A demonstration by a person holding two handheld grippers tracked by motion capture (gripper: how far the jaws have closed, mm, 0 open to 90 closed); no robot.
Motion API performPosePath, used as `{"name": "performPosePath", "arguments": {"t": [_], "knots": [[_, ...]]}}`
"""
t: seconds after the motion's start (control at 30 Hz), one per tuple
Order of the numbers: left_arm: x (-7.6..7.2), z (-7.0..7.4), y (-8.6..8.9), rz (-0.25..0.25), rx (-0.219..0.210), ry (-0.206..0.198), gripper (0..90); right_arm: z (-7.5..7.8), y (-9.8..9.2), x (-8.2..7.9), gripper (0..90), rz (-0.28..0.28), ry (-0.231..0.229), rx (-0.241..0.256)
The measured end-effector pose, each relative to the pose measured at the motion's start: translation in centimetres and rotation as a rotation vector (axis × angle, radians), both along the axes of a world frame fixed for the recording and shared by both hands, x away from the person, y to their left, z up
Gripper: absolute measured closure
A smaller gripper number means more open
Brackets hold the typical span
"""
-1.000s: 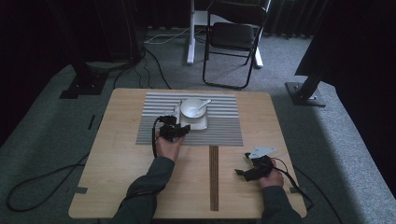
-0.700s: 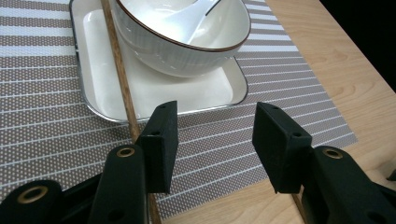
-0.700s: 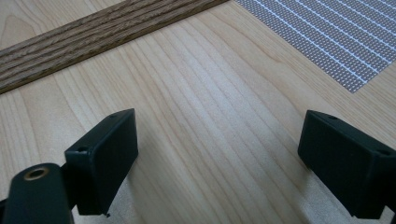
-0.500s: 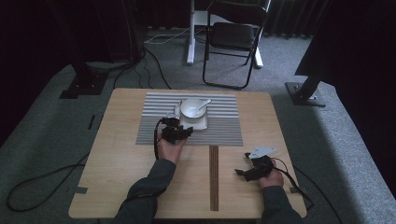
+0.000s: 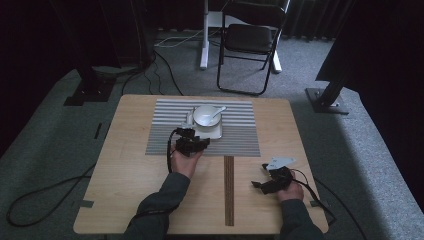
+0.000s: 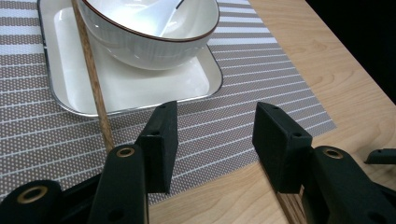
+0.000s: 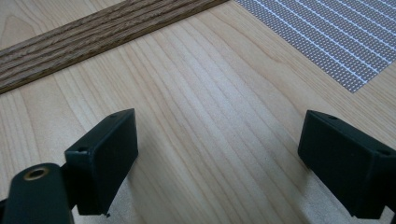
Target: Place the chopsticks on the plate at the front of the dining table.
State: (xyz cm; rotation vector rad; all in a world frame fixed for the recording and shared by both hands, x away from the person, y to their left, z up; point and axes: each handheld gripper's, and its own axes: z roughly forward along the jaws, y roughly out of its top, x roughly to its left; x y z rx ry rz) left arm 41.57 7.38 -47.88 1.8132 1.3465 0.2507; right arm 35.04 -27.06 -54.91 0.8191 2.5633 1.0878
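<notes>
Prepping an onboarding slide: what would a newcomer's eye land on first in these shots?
Probably the white bowl with a spoon in it, sitting on a white square plate on the striped placemat at the table's far middle. Next, the left gripper, jaws open just short of the plate, beside a wooden stick that leans over the plate's rim. The right gripper is open too, over bare wood near the table's near right corner.
</notes>
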Motion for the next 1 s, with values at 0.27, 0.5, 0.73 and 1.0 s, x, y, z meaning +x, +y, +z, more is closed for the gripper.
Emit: {"name": "performPosePath", "arguments": {"t": [0.27, 0.5, 0.73, 1.0], "knots": [[-0.4, -0.1, -0.4, -0.018, 0.006, -0.001, 50.9, 0.0, 0.0, 0.0, 11.6, 0.000, 0.000, 0.000], [-0.8, -0.2, -0.8, -0.035, 0.009, 0.003, 50.9, 0.0, 0.0, 0.0, 11.6, 0.000, 0.000, 0.000], [-1.2, -0.4, -1.2, -0.055, 0.012, 0.007, 50.8, 0.0, 0.0, 0.0, 11.5, 0.000, 0.000, 0.000], [-1.6, -0.7, -1.6, -0.069, 0.013, 0.011, 50.8, 0.0, 0.0, 0.0, 11.6, 0.000, 0.000, 0.000]]}}
